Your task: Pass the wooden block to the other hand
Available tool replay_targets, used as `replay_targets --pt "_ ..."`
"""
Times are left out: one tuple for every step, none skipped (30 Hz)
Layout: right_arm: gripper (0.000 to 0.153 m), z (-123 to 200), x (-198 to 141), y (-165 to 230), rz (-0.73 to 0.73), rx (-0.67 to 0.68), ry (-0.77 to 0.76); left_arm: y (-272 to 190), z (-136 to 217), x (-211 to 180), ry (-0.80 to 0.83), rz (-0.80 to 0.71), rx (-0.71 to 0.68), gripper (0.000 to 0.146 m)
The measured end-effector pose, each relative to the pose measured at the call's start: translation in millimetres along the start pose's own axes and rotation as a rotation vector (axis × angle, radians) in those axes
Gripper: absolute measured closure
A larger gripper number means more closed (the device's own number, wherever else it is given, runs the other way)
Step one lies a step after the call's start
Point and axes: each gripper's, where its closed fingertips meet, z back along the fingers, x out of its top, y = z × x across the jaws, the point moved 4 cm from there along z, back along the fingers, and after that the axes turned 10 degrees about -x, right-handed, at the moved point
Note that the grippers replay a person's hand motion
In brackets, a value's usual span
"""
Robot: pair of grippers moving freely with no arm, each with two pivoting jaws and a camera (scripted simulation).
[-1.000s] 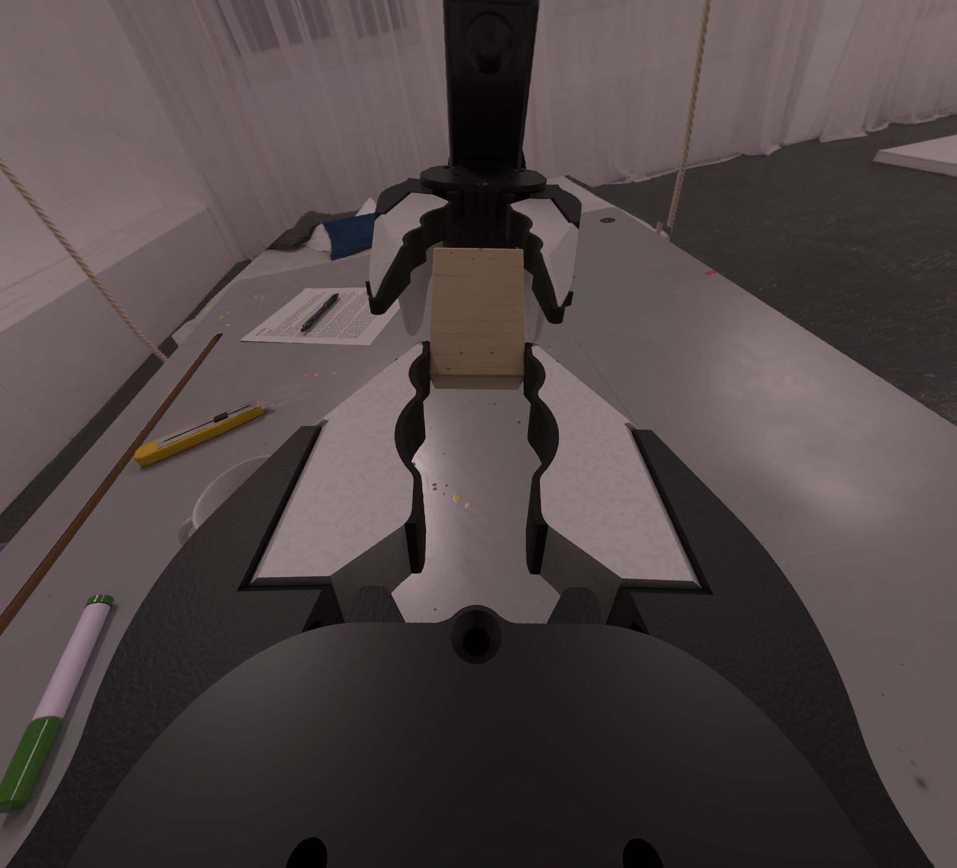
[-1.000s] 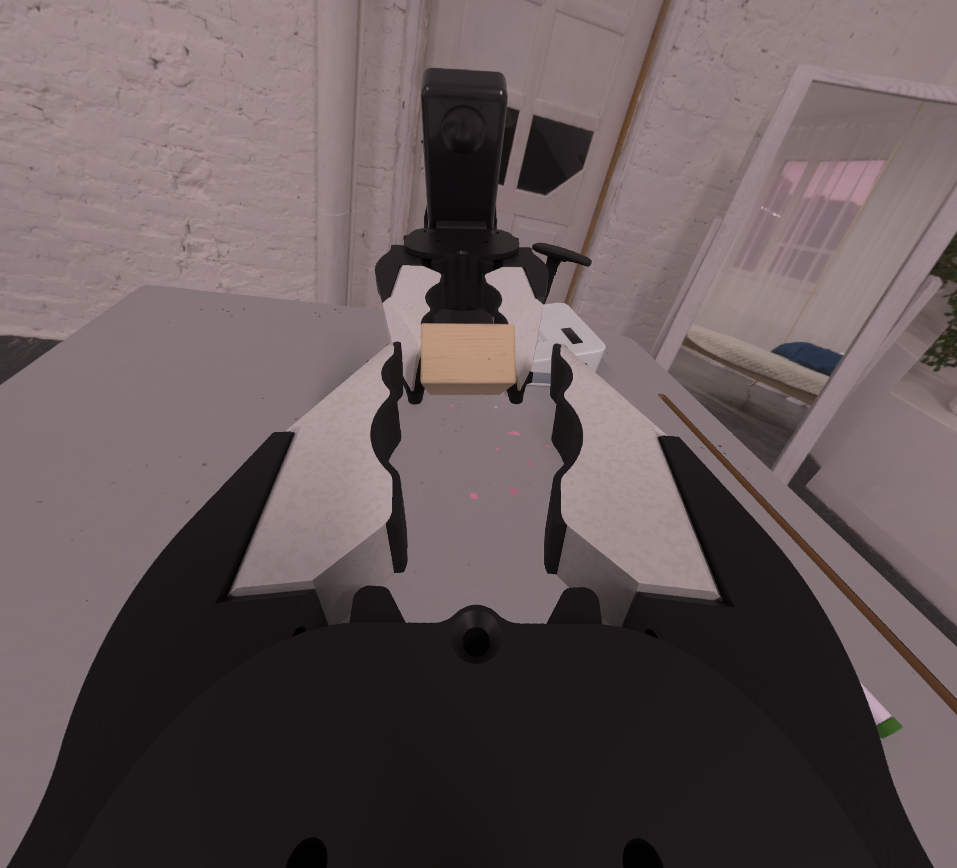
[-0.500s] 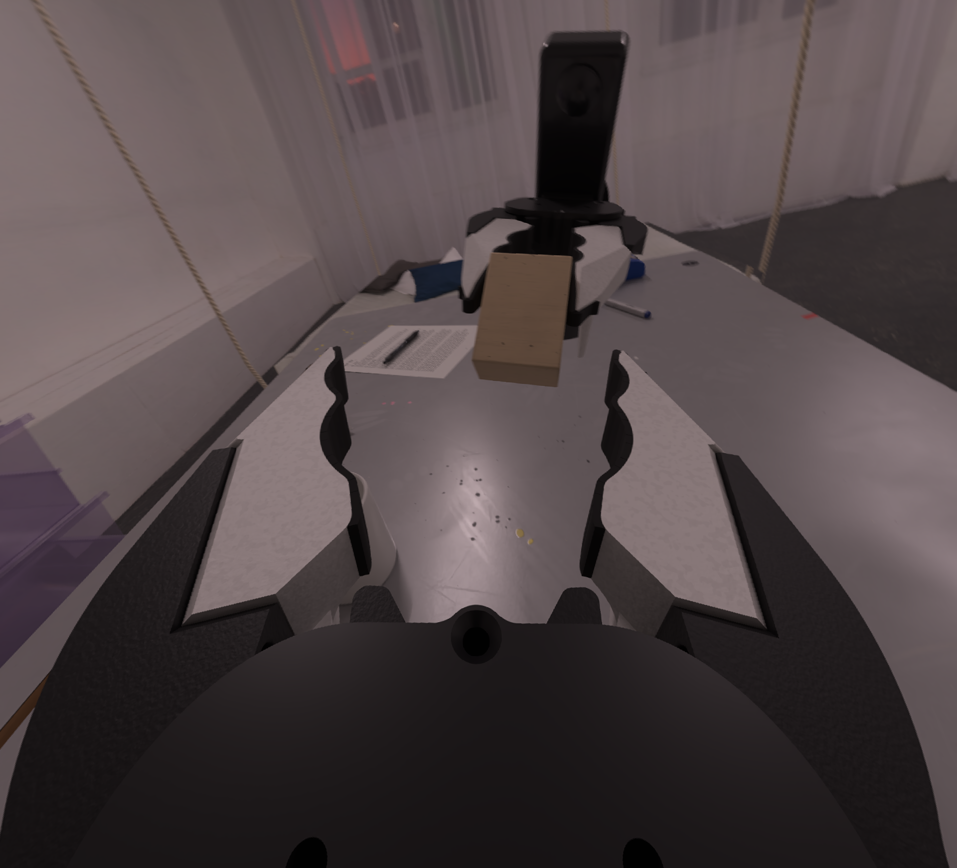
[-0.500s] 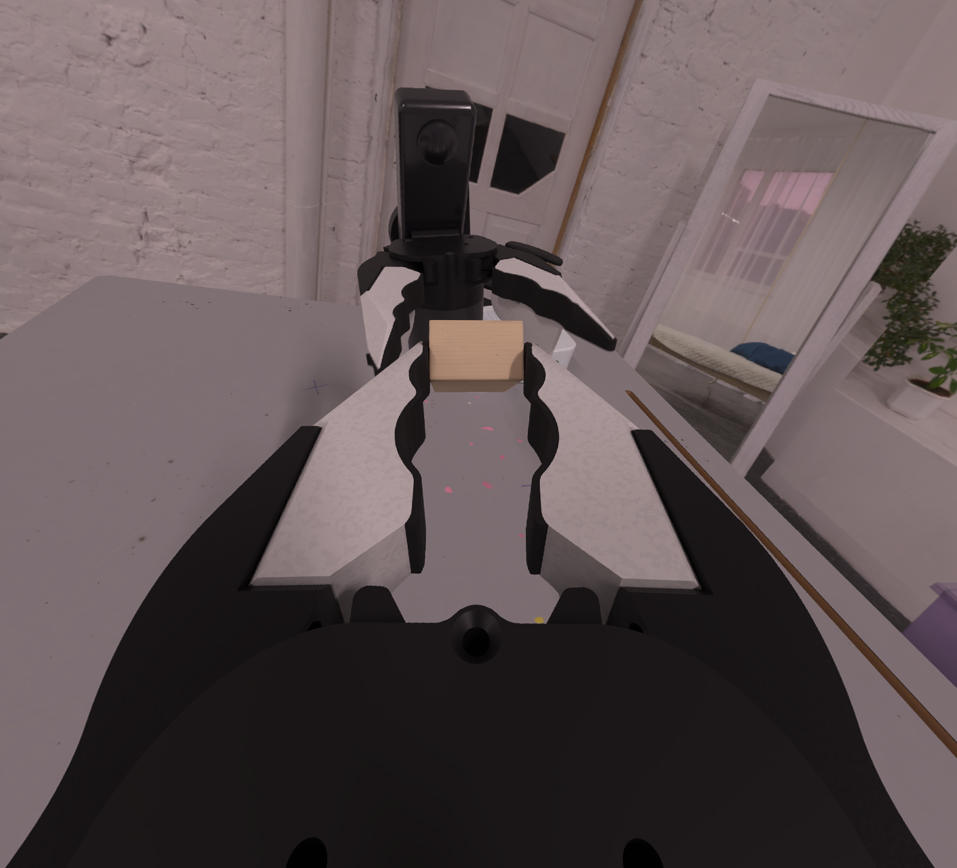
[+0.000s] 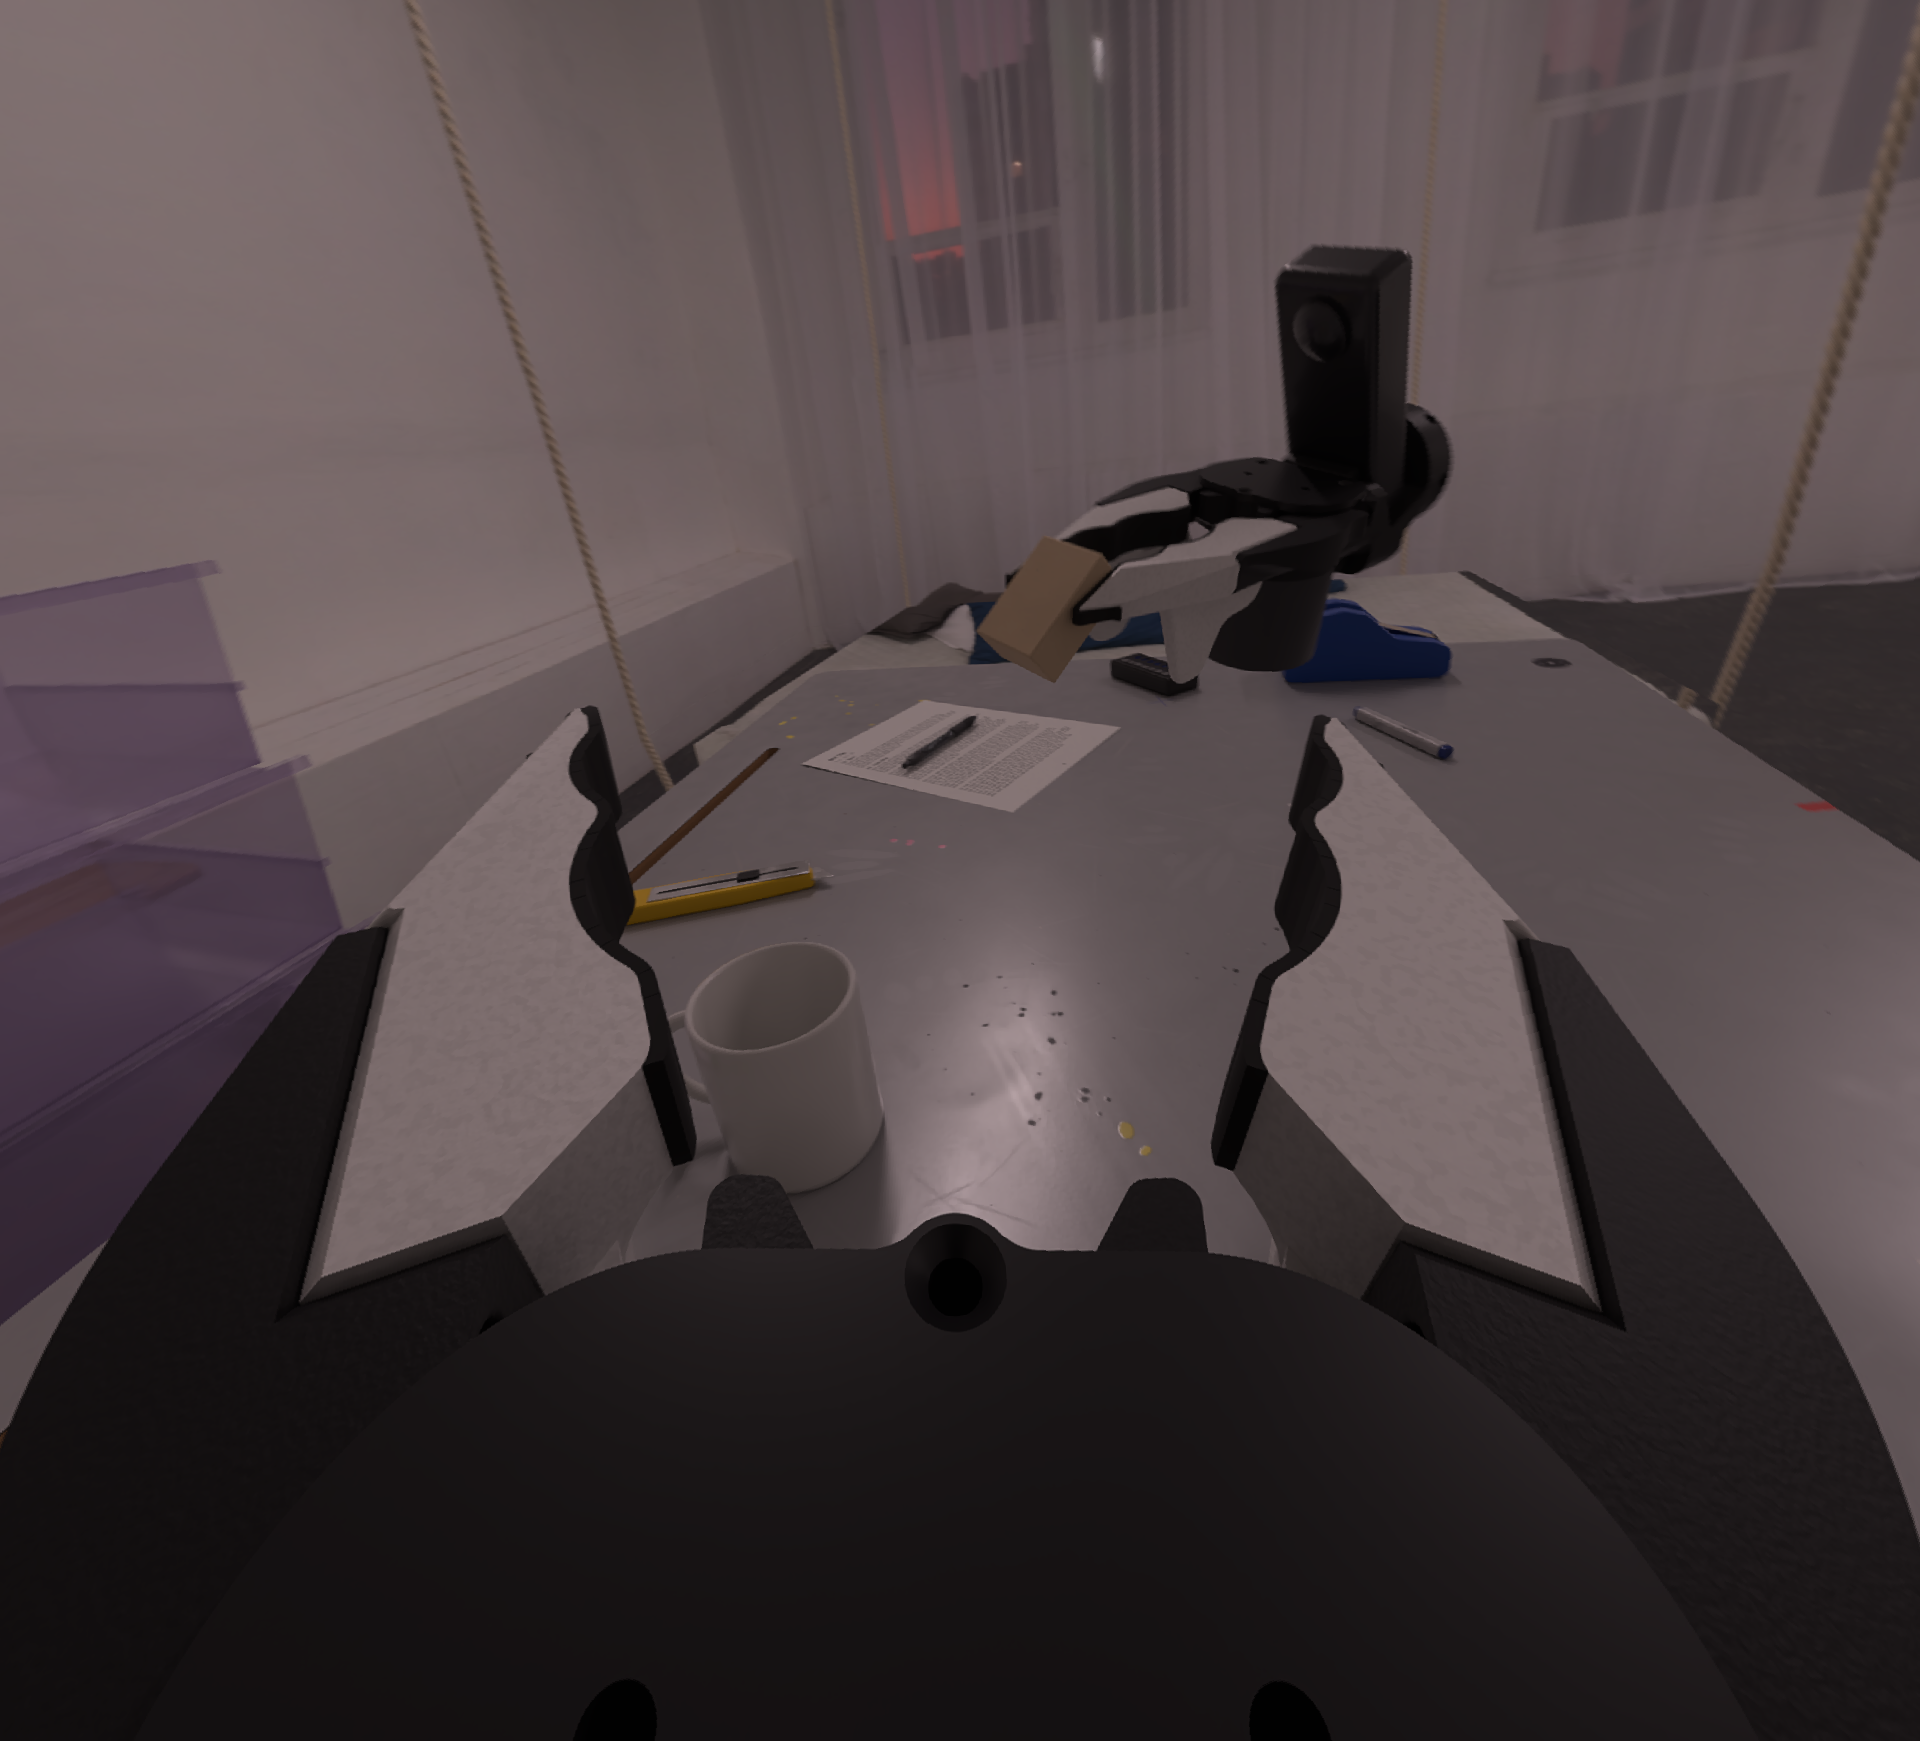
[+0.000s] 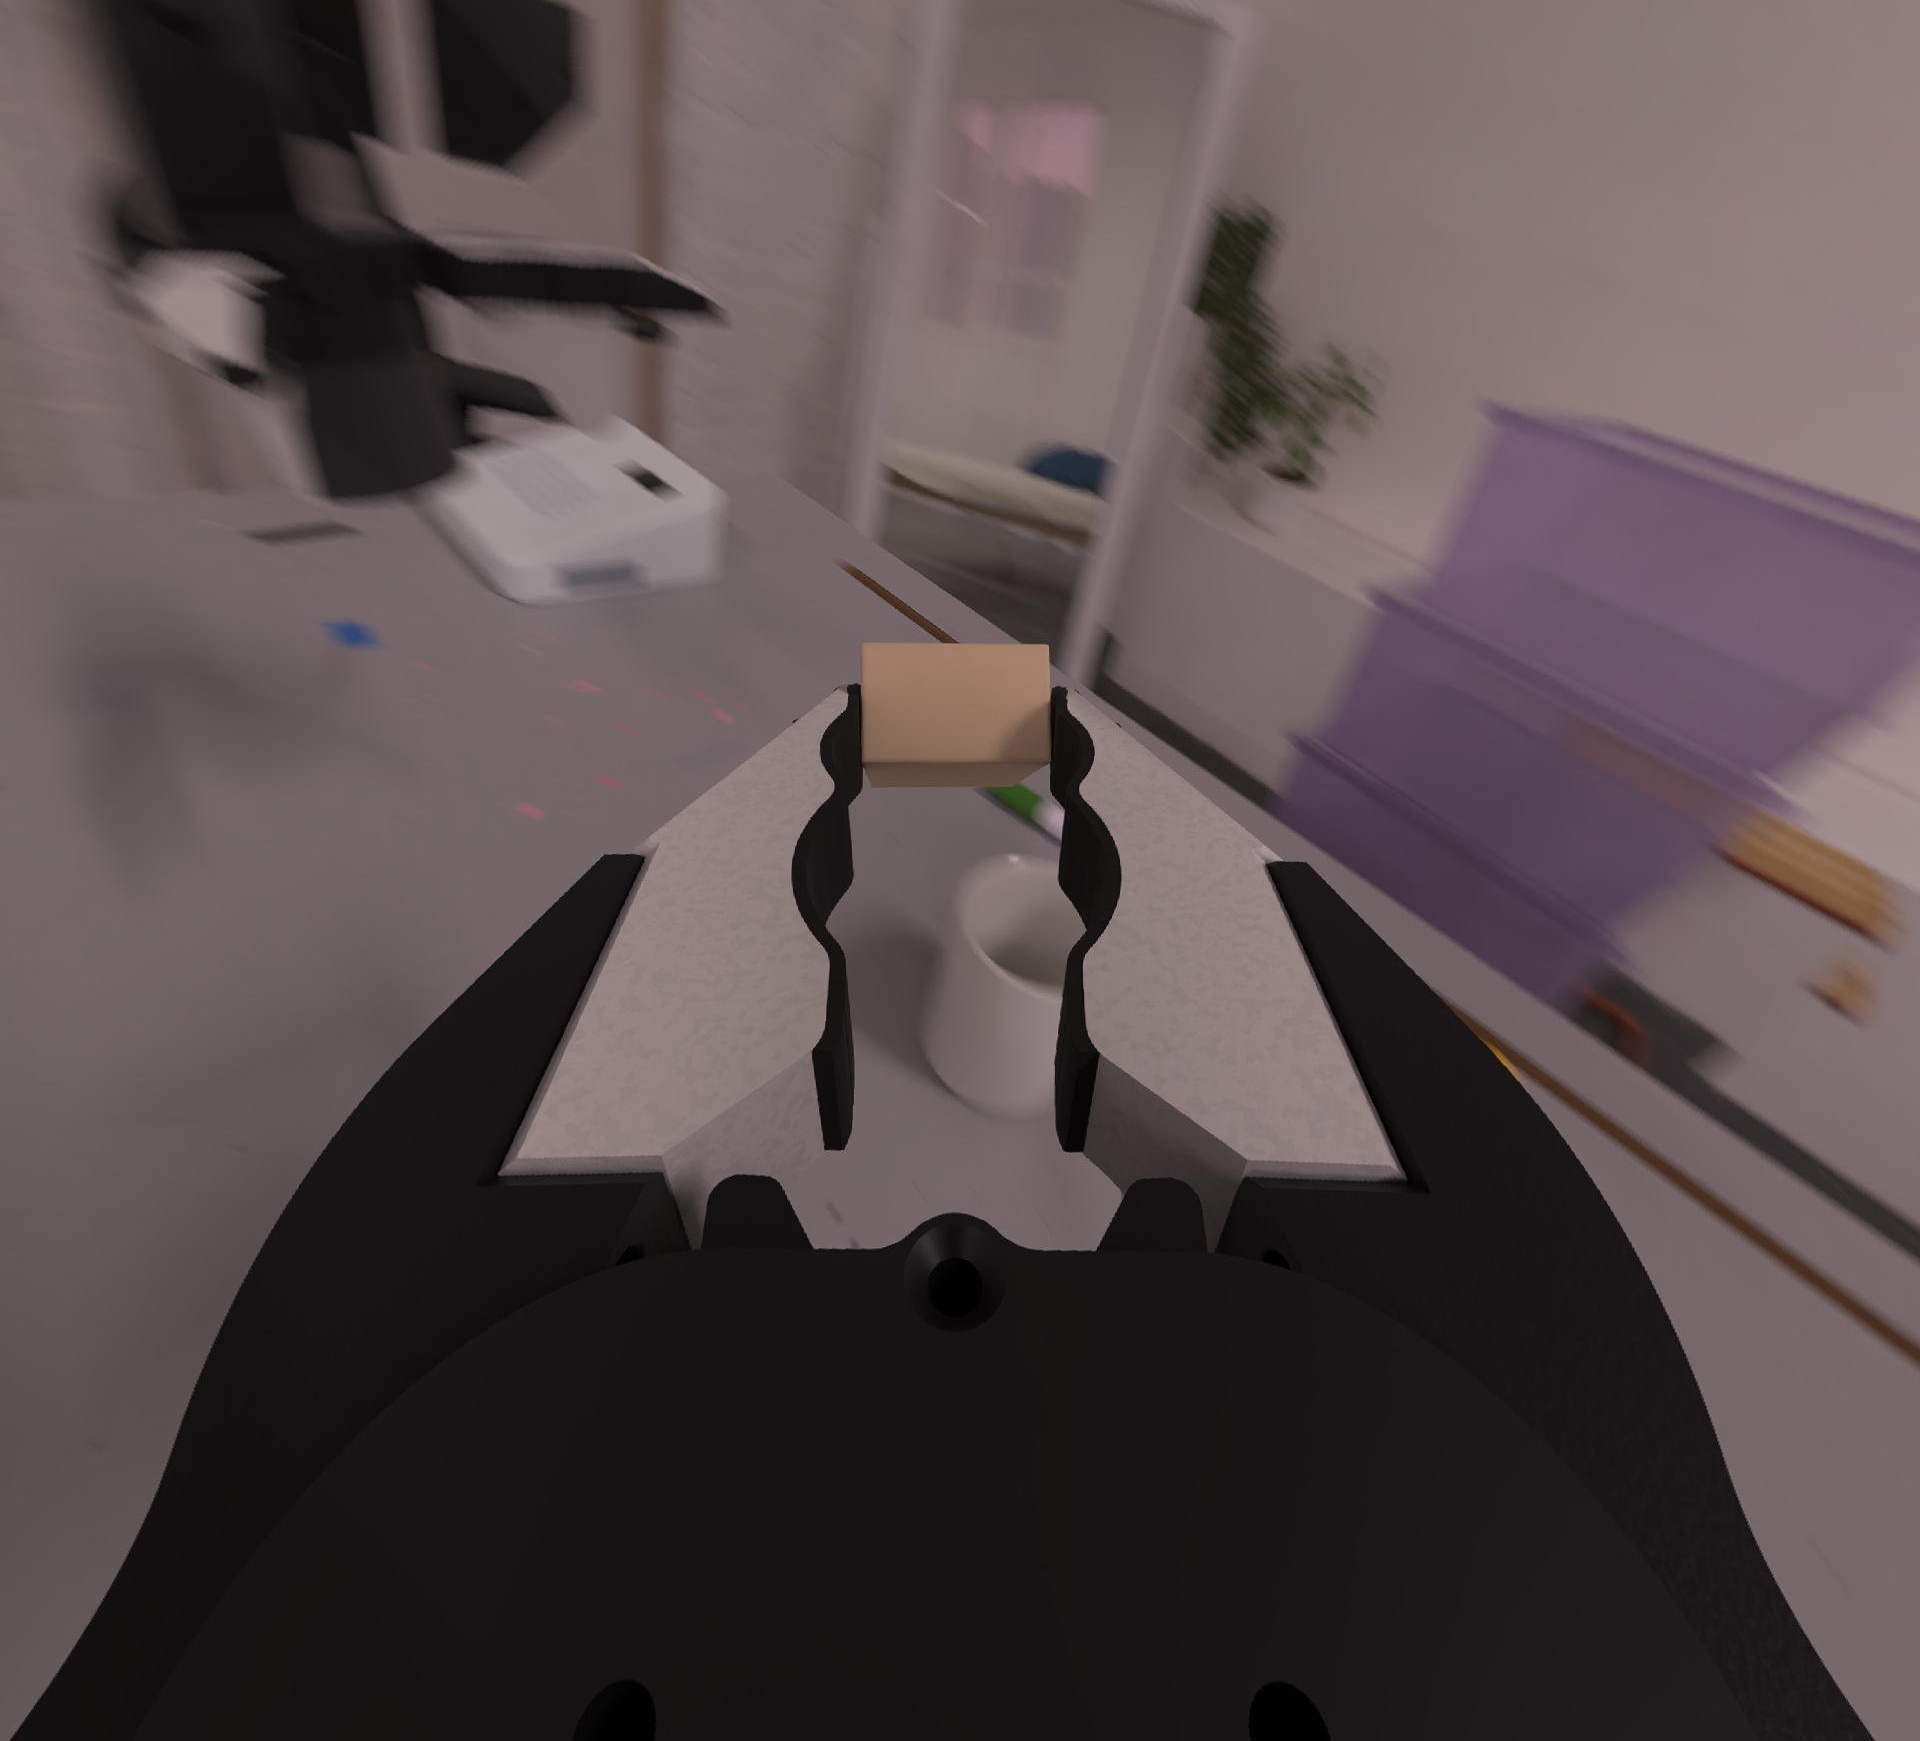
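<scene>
The wooden block [image 6: 951,715] is a pale tan block held between my right gripper's fingertips. My right gripper [image 6: 954,725] is shut on it, above the grey table. In the left wrist view the block [image 5: 1044,608] shows far off, tilted, in the right gripper [image 5: 1081,590] above the table's far end. My left gripper [image 5: 954,746] is open wide and empty, well apart from the block. In the right wrist view the left gripper [image 6: 343,309] is a blurred dark shape at the upper left.
A white mug [image 5: 790,1073] stands on the grey table [image 5: 1091,912] just under my left fingers; it also shows in the right wrist view [image 6: 1003,974]. A yellow utility knife [image 5: 727,891], a printed sheet with a pen [image 5: 961,751], a marker [image 5: 1403,733] and a blue object [image 5: 1371,647] lie farther off. Purple drawers [image 6: 1579,735] stand beside the table.
My left gripper let go of the block, opened wide and drew back. My right gripper closed on the block and has swung away with it, fast enough to blur its view.
</scene>
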Motion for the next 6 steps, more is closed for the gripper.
replay_targets --pt "0.117 7.7 -9.8 -17.0 0.007 -0.081 0.054 2.3 1.9 1.1 -0.004 0.004 0.018 0.015" --pt "0.117 16.0 -20.4 -33.5 0.009 -0.157 0.107 4.8 3.7 2.1 -0.006 0.005 0.040 0.011" --pt "0.117 24.9 -31.6 -50.1 0.000 -0.231 0.157 7.5 5.5 3.0 -0.008 0.001 0.063 0.009" --pt "0.117 34.5 -43.6 -66.9 -0.017 -0.308 0.204 11.0 7.5 4.0 -0.011 -0.008 0.093 0.007" --pt "0.117 44.0 -55.6 -81.7 -0.036 -0.375 0.245 15.4 9.7 4.7 -0.012 -0.019 0.135 0.006" --pt "0.117 51.6 -65.4 -92.5 -0.058 -0.425 0.281 19.1 11.6 4.9 -0.009 -0.034 0.185 0.005"
